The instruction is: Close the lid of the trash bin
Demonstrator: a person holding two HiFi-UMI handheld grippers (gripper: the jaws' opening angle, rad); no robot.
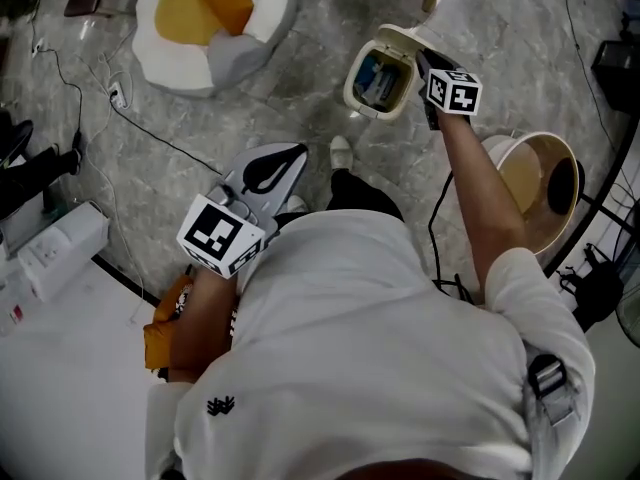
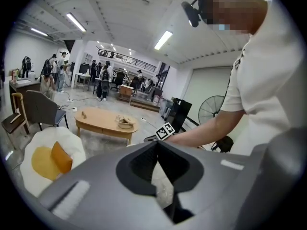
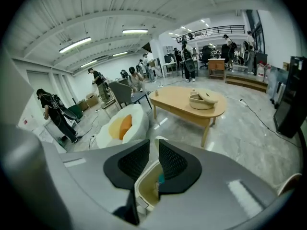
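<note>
A cream trash bin (image 1: 378, 80) stands on the grey floor, open, with blue rubbish inside. Its lid (image 1: 403, 36) is raised at the far rim. My right gripper (image 1: 425, 60) reaches over the bin's right side, its tips at the lid. In the right gripper view the bin (image 3: 148, 188) sits below the jaws. The right gripper (image 3: 154, 150) has its pads a narrow gap apart, with the lid's pale edge (image 3: 158, 139) in that gap. My left gripper (image 1: 295, 153) hangs shut near the person's waist, away from the bin. Its tips (image 2: 156, 145) meet with nothing between them.
A white and yellow egg-shaped beanbag (image 1: 210, 18) lies on the floor to the bin's left. A round wooden tub (image 1: 535, 183) stands to the right. An oval wooden table (image 3: 192, 104) is beyond the bin. Cables (image 1: 150, 133) trail across the floor at left.
</note>
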